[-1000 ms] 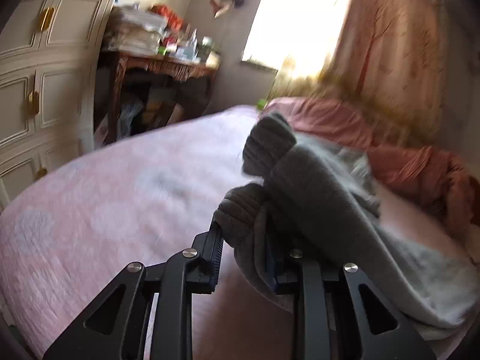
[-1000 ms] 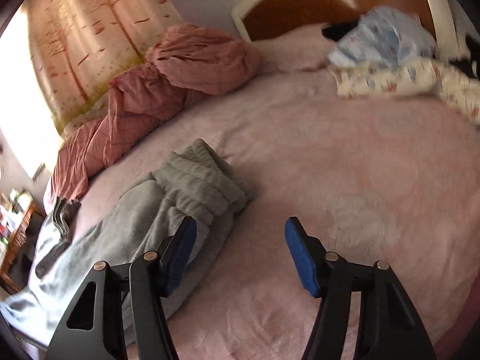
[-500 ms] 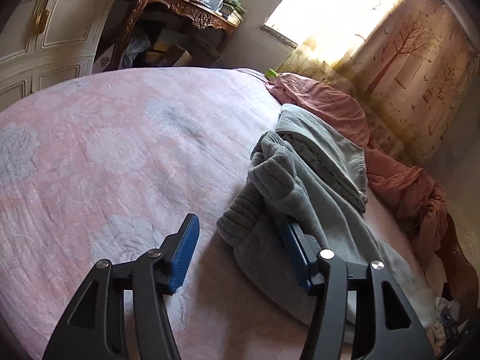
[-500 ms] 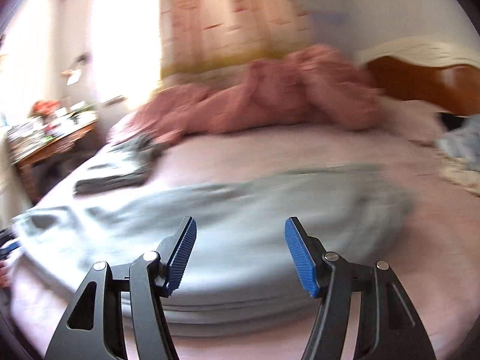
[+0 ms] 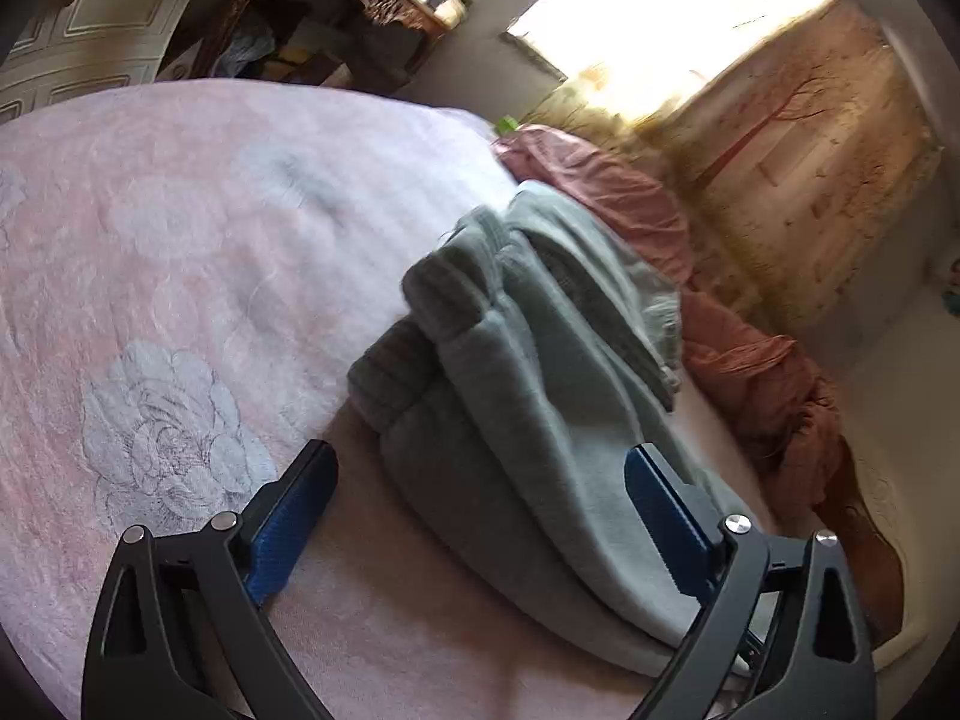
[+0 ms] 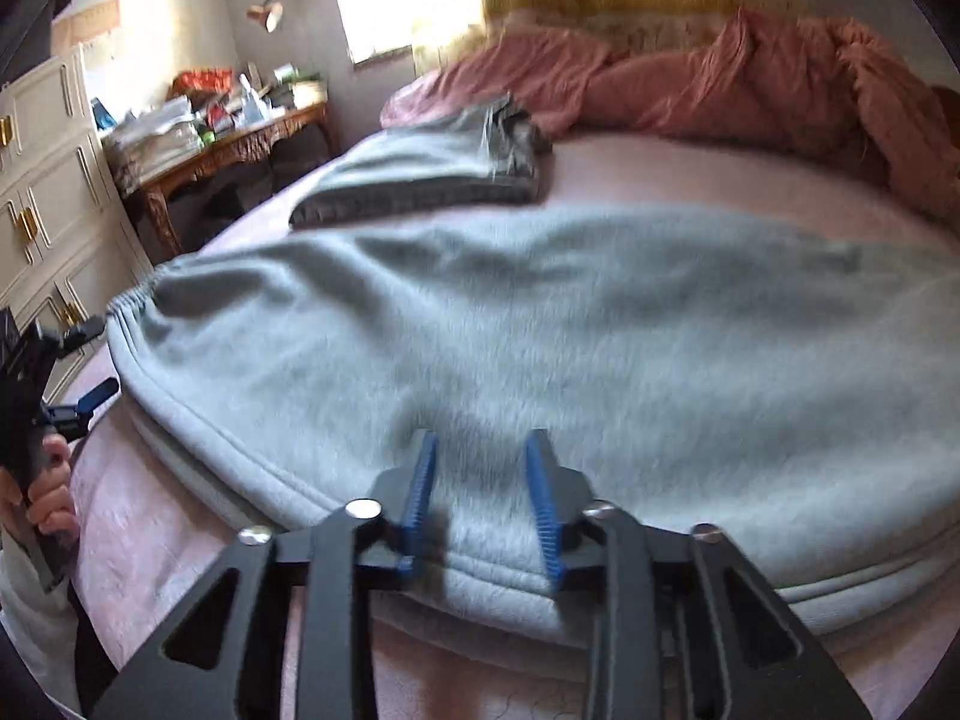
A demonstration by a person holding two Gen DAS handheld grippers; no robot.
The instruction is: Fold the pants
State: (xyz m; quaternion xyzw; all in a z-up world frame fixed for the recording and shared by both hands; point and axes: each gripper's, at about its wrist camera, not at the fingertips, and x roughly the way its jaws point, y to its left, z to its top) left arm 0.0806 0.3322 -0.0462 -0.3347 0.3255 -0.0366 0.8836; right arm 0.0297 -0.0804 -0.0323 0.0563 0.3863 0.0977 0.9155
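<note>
While the grey pants lie spread across the pink bed, the left gripper is opening wide — its blue pads stand clear on either side of the fabric, pressing nothing. The right gripper is closing over the near folded edge of the pants, cloth between its pads, not yet pinched. A second folded grey garment lies farther back, near the rumpled pink blanket.

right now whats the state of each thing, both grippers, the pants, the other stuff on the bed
left gripper: jaws opening, grey fleece pants between them, not pinched
right gripper: jaws closing over pants edge
pants: folded over, lying on bed
dark grey garment: folded
pink blanket: bunched
</note>
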